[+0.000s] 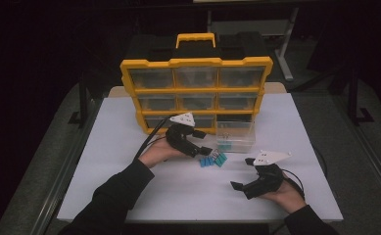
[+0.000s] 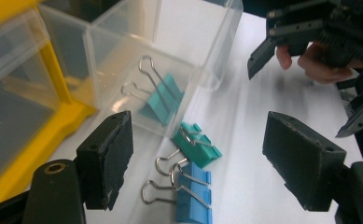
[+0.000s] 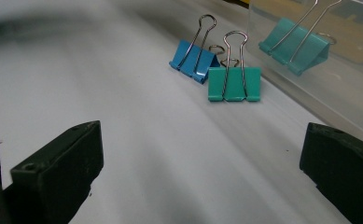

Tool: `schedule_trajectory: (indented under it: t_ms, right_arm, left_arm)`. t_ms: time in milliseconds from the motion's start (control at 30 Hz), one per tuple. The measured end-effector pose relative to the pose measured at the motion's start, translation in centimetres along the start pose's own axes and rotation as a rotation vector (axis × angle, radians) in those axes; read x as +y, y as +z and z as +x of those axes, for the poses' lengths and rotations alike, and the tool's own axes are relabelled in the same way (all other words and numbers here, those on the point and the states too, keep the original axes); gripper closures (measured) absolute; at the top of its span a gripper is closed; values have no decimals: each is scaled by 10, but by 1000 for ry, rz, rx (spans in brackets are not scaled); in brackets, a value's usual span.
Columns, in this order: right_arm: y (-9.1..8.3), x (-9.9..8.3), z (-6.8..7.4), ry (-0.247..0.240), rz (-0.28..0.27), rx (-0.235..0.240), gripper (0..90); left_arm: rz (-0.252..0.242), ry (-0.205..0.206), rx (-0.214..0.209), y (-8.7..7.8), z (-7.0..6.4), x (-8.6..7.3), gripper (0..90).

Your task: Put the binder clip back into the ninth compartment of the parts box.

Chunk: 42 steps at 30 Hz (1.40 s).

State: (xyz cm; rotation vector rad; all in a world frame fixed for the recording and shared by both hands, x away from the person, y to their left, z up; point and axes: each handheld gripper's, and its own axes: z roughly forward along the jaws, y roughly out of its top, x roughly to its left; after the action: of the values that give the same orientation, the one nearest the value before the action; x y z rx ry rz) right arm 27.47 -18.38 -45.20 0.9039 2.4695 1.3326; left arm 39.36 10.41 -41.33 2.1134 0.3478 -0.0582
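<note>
Binder clips point(image 2: 192, 173) between wide-open left tongs point(image 2: 195, 161)

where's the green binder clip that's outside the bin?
On the white table, green clip lies just outside the clear bin, touching the blue clip.

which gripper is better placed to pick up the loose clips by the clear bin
Left. The left gripper sits right beside the clips, jaws open over them; the right gripper is farther back.

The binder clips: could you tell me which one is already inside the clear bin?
The teal clip seen through the clear bin wall; the other teal clip and the blue clip lie outside on the table.
</note>
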Motion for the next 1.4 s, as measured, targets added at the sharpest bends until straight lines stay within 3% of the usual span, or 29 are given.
schedule_trajectory:
  t_ms: [233,500,967,1400]
  right_arm:
    - [0,0,0,-2,1,0,0]
    - [0,0,1,-3,2,0,0]
    - [1,0,1,-8,6,1,0]
    - [0,0,1,-8,5,1,0]
  left_arm:
    - [7,-4,-6,12,0,-19,265]
    - [32,-12,-6,21,1,-28,312]
    - [57,-28,-8,32,2,-37,560]
    - [58,-35,-10,31,5,-40,715]
